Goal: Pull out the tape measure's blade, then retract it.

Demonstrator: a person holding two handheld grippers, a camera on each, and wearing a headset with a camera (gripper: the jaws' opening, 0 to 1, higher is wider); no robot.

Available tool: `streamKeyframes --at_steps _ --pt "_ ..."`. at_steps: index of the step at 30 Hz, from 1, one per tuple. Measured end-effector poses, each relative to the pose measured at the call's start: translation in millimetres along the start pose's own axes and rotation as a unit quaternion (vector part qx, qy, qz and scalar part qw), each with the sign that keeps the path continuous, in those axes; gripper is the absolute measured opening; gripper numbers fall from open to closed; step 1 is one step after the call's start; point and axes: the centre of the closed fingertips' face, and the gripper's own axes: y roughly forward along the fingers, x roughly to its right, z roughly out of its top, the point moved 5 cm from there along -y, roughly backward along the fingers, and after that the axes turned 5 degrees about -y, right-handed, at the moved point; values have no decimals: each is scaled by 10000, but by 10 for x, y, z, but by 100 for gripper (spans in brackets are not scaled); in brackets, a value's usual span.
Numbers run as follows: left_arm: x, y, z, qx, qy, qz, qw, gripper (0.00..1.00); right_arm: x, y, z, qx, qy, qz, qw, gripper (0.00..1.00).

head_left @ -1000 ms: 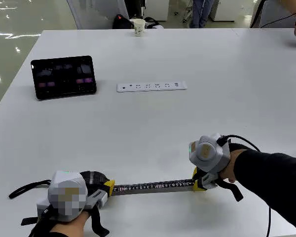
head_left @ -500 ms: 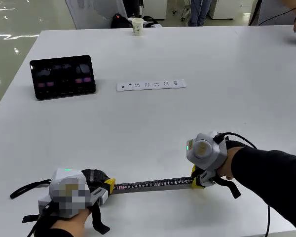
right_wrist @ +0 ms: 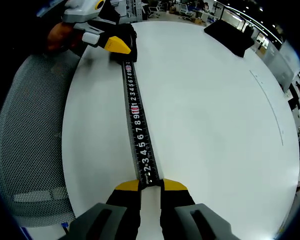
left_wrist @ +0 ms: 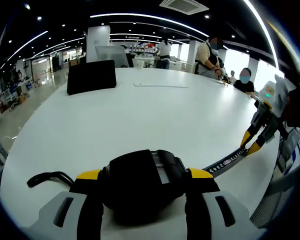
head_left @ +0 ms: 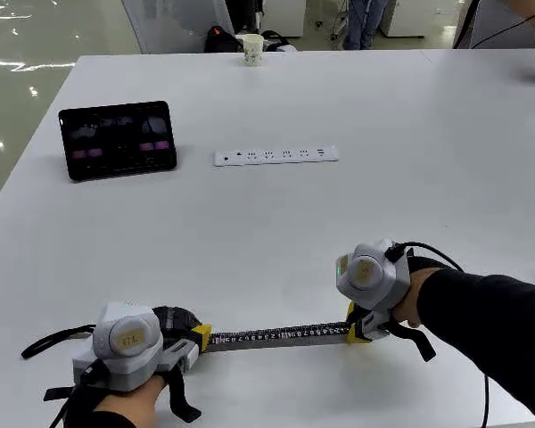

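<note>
Your one tape measure (left_wrist: 140, 187) sits on the white counter (head_left: 383, 134) at its near edge, its black case grasped between the jaws of your left gripper (left_wrist: 144, 175), which close on it from both sides. Its blade (right_wrist: 139, 135) is pulled out and lies flat along the counter, numbers up, running from the case across to your right gripper (right_wrist: 150, 186). There the jaws are clenched on the blade's end, with the yellow tips touching it on either side. In the head view the two grippers are well apart, with the drawn blade between them. Farther out, you have a single container: one paper cup (head_left: 252, 49) standing upright at the far edge; from here you cannot tell what is in it. Between it and the blade lie one white power strip (head_left: 276, 155) near the middle and one dark tablet (head_left: 118, 139) propped up to its left.
</note>
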Motion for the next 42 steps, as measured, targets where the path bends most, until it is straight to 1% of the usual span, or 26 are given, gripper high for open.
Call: streamKeyframes --at_steps 6,12,15,18,23,26,29,33,42 --pt "-3 -1 -2 -20 -4 -3 10000 61 -3 3 14 -9 0 -32 10000 11" --pt "-3 -5 10 -97 -10 9 10000 61 -1 8 33 -6 23 -53 10000 11" --pt "-7 -4 7 -109 -6 3 9999 61 3 11 40 -9 4 -39 10000 11" --pt "-9 -5 7 -121 -4 -9 9999 61 2 13 43 30 -89 -8 10000 11" --pt "-2 -5 4 -123 -5 -25 9999 61 2 14 57 22 -21 -28 10000 11" --pt "-3 -4 5 -131 -2 -36 9999 61 1 17 64 5 -91 -22 10000 11" --pt "-3 0 4 -140 -2 -42 9999 61 3 19 73 4 -256 21 9997 11" --pt "-1 0 2 -146 1 -46 9999 62 3 16 76 39 -222 35 9997 11" --pt "1 1 0 -164 -10 -75 9998 62 2 25 95 77 -136 -19 9999 11"
